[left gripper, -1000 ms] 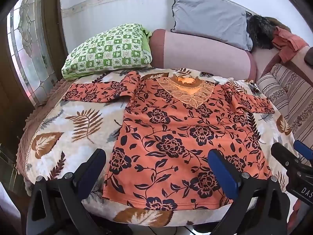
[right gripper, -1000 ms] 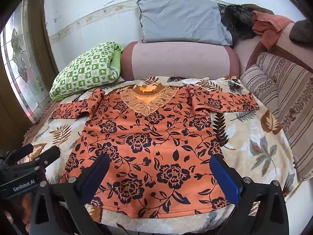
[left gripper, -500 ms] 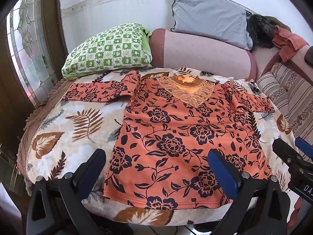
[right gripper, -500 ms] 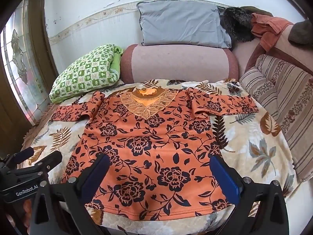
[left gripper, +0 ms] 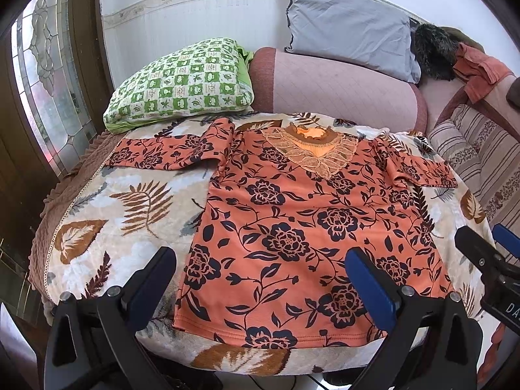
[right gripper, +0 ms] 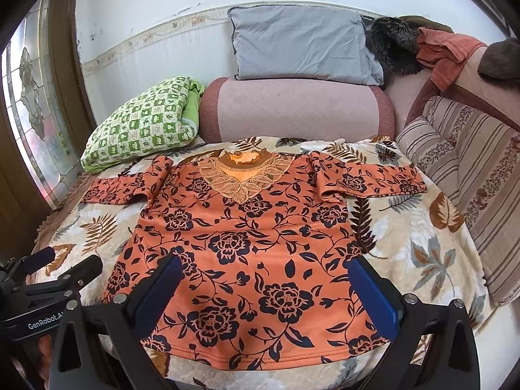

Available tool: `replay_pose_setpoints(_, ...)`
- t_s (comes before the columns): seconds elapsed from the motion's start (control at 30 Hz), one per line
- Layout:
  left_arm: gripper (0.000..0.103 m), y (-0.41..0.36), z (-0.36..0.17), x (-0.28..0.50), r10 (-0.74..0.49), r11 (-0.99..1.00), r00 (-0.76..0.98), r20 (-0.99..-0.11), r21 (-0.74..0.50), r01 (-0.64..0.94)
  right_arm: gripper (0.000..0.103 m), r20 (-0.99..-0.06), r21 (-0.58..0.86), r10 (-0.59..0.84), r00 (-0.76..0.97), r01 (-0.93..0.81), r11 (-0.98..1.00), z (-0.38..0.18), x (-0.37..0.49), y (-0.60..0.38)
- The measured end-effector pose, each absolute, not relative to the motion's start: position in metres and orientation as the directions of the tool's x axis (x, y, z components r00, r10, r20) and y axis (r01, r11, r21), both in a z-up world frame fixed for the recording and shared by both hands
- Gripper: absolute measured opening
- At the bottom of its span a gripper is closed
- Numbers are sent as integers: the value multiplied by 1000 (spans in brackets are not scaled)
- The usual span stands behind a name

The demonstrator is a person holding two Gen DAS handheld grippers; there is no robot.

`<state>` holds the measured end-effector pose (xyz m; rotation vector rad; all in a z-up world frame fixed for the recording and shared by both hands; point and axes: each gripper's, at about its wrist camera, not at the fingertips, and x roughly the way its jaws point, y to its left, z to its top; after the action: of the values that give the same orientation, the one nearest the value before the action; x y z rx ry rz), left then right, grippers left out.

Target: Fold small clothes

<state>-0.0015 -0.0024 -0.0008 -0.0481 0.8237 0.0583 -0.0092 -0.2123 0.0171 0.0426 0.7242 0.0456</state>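
An orange top with dark flowers and a lace neckline (left gripper: pixel 302 224) lies flat, face up, on a leaf-print blanket (left gripper: pixel 130 204), sleeves spread to both sides. It also shows in the right wrist view (right gripper: pixel 247 243). My left gripper (left gripper: pixel 260 279) is open and empty, above the hem at the near edge. My right gripper (right gripper: pixel 260 286) is open and empty, also above the hem. Each gripper shows at the edge of the other's view: the right one (left gripper: pixel 487 260) and the left one (right gripper: pixel 48 273).
A green checked pillow (left gripper: pixel 182 84) lies at the back left, a pink bolster (left gripper: pixel 338 91) behind the top, a grey pillow (left gripper: pixel 347 26) above it. A striped sofa cushion (right gripper: pixel 468 169) stands on the right with clothes piled behind. A glass door (left gripper: pixel 42 74) is at left.
Both grippers have drifted slightly back and up from the blanket. The top has not moved and both grippers stay open.
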Motion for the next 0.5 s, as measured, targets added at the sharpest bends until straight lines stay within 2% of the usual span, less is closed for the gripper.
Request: replay_pose_setpoints(0.5,103,2,2,0,36,997,680,-732,-16,-71,103,-671,51,62,739,-38,998,14,-6,-210)
